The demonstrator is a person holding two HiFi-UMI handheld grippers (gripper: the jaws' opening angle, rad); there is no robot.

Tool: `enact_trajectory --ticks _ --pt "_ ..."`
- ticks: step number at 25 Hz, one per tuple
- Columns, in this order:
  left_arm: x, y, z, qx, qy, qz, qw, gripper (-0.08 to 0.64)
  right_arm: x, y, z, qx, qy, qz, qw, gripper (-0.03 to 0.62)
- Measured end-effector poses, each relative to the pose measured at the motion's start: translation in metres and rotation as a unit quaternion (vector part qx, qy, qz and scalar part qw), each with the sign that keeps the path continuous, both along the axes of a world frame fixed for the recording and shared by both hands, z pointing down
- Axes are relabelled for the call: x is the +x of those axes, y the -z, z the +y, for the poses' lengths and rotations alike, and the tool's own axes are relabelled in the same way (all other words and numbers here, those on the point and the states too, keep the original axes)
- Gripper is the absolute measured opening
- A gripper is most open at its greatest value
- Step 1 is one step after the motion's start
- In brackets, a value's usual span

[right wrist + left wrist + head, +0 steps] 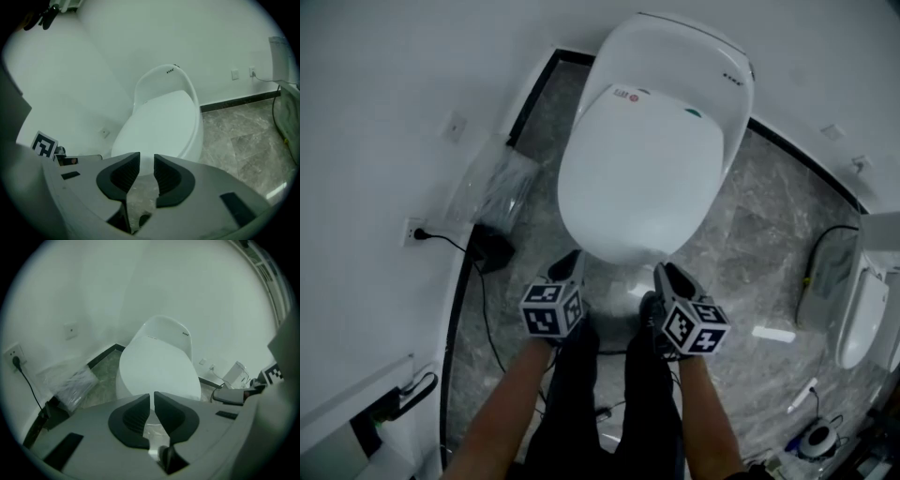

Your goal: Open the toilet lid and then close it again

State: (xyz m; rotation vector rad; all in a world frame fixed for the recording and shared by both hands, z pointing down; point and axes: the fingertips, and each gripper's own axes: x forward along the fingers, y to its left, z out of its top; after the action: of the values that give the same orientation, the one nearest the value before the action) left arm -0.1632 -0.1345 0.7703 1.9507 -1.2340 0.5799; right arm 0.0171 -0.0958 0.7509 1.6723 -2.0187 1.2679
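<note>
Both just before the closed toilet lid (642, 178): left claw (573, 258), right claw (667, 272).

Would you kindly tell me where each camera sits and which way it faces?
Head view: on the person's head, looking steeply down at the closed toilet lid; both forearms, legs, left gripper and right gripper show.
Left gripper view: rides the left gripper, facing the toilet lid past its narrowly parted, empty jaws.
Right gripper view: likewise on the right gripper, jaws wider apart, empty.
Shared: all three show the toilet lid.
</note>
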Motion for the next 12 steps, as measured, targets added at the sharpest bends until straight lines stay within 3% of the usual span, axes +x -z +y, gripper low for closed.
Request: enact_trajectory --ticks 6,8,12 --pt "0.001 -0.030 0.007 -0.038 0.028 0.039 0.9981 0.092 0.009 -0.030 -0.004 -0.019 -0.040 -0.009 0.999 0.166" --pt "0.003 -0.036 0.006 -0.049 0.041 0.058 0.9962 0.145 0.012 -0.036 -0.008 -0.020 -0.053 -0.010 0.998 0.196" --pt "0.010 -0.040 0.003 -0.060 0.048 0.080 0.9938 0.207 0.014 -0.049 -0.013 -0.039 -0.083 -0.024 0.996 0.206"
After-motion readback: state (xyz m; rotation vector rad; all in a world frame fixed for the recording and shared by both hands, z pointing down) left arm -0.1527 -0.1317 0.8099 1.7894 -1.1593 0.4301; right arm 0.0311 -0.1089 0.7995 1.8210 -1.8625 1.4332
